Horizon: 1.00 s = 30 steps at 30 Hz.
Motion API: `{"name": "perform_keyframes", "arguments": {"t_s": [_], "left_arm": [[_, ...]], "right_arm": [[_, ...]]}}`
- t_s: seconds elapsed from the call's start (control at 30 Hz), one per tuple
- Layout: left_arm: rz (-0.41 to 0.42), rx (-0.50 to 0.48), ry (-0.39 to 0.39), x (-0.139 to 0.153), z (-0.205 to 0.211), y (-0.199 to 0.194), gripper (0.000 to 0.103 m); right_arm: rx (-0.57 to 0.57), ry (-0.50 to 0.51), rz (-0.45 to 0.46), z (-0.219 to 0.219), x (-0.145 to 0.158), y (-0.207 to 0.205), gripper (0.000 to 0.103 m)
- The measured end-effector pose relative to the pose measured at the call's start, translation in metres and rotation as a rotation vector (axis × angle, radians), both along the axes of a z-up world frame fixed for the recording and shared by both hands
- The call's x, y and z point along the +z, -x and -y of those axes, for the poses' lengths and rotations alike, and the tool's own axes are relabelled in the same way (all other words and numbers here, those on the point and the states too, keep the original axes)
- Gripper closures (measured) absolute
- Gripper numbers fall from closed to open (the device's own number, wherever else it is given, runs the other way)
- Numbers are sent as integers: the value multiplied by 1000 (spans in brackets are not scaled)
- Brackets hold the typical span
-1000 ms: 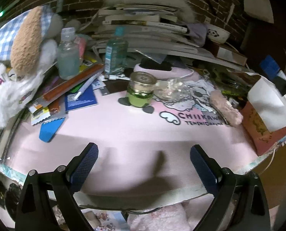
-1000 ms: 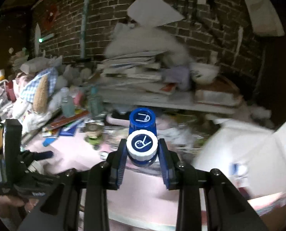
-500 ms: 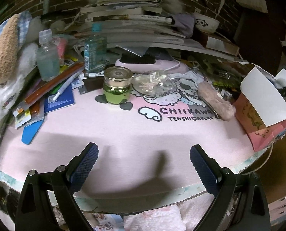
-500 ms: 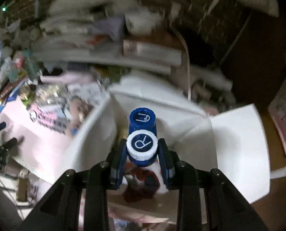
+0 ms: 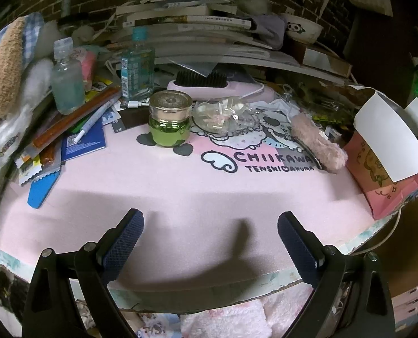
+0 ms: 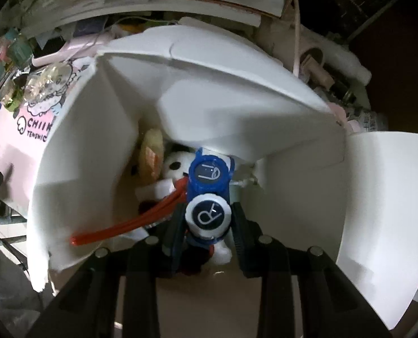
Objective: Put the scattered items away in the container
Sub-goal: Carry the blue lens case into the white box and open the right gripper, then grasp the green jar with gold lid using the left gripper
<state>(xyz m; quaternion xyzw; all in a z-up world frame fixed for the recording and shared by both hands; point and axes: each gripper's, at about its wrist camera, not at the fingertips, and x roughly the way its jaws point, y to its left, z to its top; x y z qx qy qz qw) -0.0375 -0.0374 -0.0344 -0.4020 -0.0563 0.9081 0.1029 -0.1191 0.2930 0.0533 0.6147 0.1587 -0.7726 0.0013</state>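
Left wrist view low at the near edge of the pink mat [image 5: 180, 186], facing the back clutter, right wrist view steeply down, close into the white box [image 6: 197, 90], both sharing the mat's printed corner.

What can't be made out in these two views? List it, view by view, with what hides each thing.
- Right wrist view: the floor of the white box is hidden by a plush toy, an orange tube and the contact lens case in the right tongs.
- Right wrist view: the desk clutter at the top is blurred.
- Left wrist view: the pink box's inside is hidden by its white flap.

Two bottles [image 5: 68, 80], one jar [image 5: 170, 122]
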Motion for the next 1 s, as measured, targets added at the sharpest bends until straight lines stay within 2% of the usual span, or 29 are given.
{"name": "perform_keyframes", "arguments": {"t_s": [0.03, 0.1, 0.17, 0.2, 0.27, 0.37, 0.43, 0.47, 0.5, 0.63, 0.8, 0.93, 1.0], "left_arm": [[-1, -1, -1, 0, 0, 0, 8], [-2, 1, 0, 0, -1, 0, 8], [-4, 5, 5, 0, 1, 0, 8], [-7, 9, 7, -1, 2, 1, 8], [-15, 26, 4, -1, 8, 2, 8], [-22, 54, 4, -2, 18, 8, 8], [-31, 77, 10, -1, 25, 14, 8], [-37, 85, 12, -1, 29, 17, 8], [-45, 91, 14, 0, 31, 21, 8], [-70, 92, 38, 4, 37, 43, 8], [-52, 60, 57, 3, 31, 75, 8], [-34, 61, 77, -1, 23, 94, 12], [-17, 66, 82, -4, 21, 101, 34]], "right_arm": [[-4, 0, 0, -1, 0, 1, 72], [-9, -11, -17, -1, 2, 0, 59], [-2, -10, -36, 0, 6, -2, 56], [-1, -8, -47, 0, 9, -3, 50], [4, -25, -117, 4, 21, -9, 44], [27, -36, -279, 17, 46, -26, 43], [71, 40, -395, 31, 65, -44, 36], [101, 113, -441, 38, 74, -52, 25], [127, 174, -478, 45, 80, -59, 21], [257, 339, -595, 83, 86, -92, 21], [459, 432, -528, 144, 44, -116, 21], [499, 436, -479, 179, -3, -125, 21], [494, 444, -436, 185, -26, -122, 21]]}}
